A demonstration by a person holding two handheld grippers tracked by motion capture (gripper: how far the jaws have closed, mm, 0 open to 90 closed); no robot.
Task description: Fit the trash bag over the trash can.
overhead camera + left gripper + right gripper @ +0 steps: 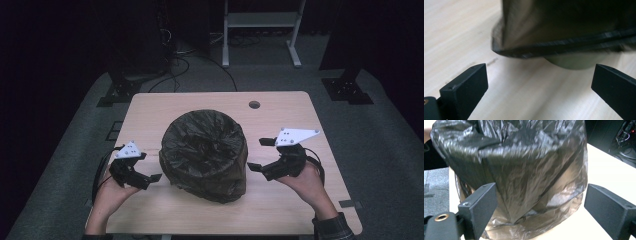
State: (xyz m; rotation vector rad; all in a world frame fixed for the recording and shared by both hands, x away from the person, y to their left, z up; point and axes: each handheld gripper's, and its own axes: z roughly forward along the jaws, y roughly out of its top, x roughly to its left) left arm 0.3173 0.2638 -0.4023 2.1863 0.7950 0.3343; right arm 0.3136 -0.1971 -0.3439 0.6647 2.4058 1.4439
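A round bin wrapped in a crinkled black trash bag (pixel 205 152) stands at the middle of the wooden table (pixel 285 107). My left gripper (pixel 149 166) is open, low at the bag's left side, close to it. In the left gripper view, the left gripper (pixel 540 75) faces the bag's loose hem (pixel 564 47), with the bin's grey-green base (pixel 574 62) showing beneath. My right gripper (pixel 257 154) is open at the bag's right side. In the right gripper view, the right gripper (pixel 540 195) frames the bag's wall (pixel 524 165) without touching it.
A cable hole (pixel 254 104) lies in the table's far middle. On the grey floor behind stand a white frame (pixel 260 20) and black stand bases (pixel 117 92) (pixel 347 90). Bare tabletop lies along the front edge and far side.
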